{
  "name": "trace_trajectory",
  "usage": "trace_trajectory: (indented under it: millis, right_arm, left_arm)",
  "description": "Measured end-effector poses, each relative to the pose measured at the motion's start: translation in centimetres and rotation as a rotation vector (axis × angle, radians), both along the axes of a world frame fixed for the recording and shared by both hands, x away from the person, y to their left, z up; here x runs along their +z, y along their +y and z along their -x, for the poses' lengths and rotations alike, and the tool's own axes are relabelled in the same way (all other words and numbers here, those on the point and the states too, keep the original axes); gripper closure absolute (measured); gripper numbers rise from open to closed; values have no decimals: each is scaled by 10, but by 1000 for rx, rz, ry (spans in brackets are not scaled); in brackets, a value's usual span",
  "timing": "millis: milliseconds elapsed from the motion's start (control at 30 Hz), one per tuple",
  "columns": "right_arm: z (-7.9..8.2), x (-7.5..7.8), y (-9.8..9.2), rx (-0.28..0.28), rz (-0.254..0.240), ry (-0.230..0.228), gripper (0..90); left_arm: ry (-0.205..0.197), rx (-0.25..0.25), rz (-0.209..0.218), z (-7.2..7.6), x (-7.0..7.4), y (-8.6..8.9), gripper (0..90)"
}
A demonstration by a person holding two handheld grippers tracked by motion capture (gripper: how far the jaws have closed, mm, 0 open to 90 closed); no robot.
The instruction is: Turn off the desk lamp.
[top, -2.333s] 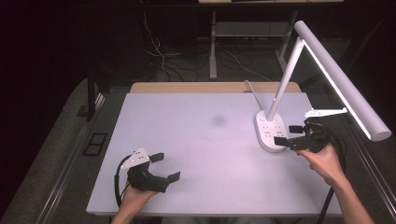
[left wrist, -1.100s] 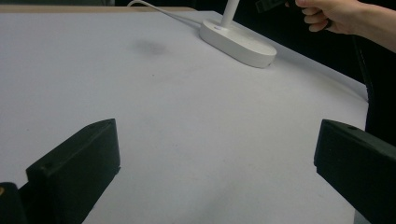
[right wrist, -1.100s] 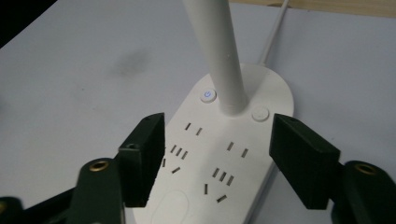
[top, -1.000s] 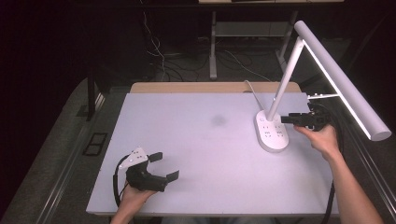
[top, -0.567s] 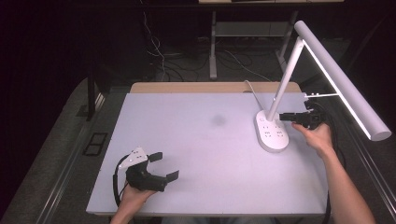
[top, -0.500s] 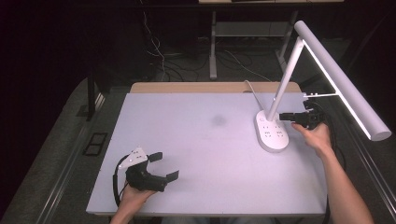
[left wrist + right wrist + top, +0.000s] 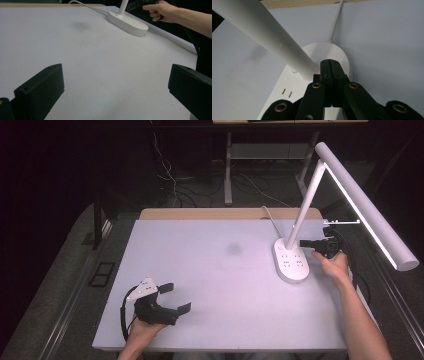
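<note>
A white desk lamp stands at the table's right, with an oval base (image 7: 291,262) that has sockets, a slanted stem (image 7: 305,205) and a long bar head (image 7: 365,205). My right gripper (image 7: 303,242) is level at the foot of the stem, pointing left. In the right gripper view its jaws (image 7: 330,63) have just been closing and now meet with nothing between them, their tip over the base (image 7: 317,52) beside the stem (image 7: 262,27). My left gripper (image 7: 179,297) rests open at the front left, its wide gap (image 7: 115,72) over bare table.
The grey table (image 7: 210,270) has a faint dark smudge (image 7: 233,248) near its middle. The lamp's white cord (image 7: 267,215) runs off the far edge. The lamp head overhangs the right edge above my right forearm. Dark floor and cables lie beyond.
My right gripper has moved away from the near side and left, up to the foot of the lamp stem, and its jaws have closed. The left gripper has stayed put.
</note>
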State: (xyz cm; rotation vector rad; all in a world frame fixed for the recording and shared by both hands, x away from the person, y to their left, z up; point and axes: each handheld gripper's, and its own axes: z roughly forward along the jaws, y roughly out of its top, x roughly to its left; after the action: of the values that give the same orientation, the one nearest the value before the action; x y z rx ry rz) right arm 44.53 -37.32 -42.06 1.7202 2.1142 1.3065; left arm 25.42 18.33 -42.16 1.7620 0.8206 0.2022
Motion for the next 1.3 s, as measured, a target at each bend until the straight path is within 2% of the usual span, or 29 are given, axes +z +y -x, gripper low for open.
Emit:
trace_trajectory:
  millis: [200,400,467,667,1000,1300]
  right_arm:
    - [-4,-5,1,-14,-11,6,898]
    - [-7,-12,7,10,4,19,899]
    - [-7,-13,6,6,-17,18,900]
    - [-7,-16,4,4,-25,13,900]
    - [-6,-14,7,-11,14,17,900]
    - [-8,-12,15,7,12,7,900]
  left_arm:
    - [1,2,0,0,0,1,0]
    - [1,4,-3,0,0,1,0]
    - [4,3,-3,-1,0,1,0]
    - [1,0,-12,-1,-1,1,0]
    - [-9,-9,-10,2,1,0,0]
    - [-9,-1,-5,0,1,2,0]
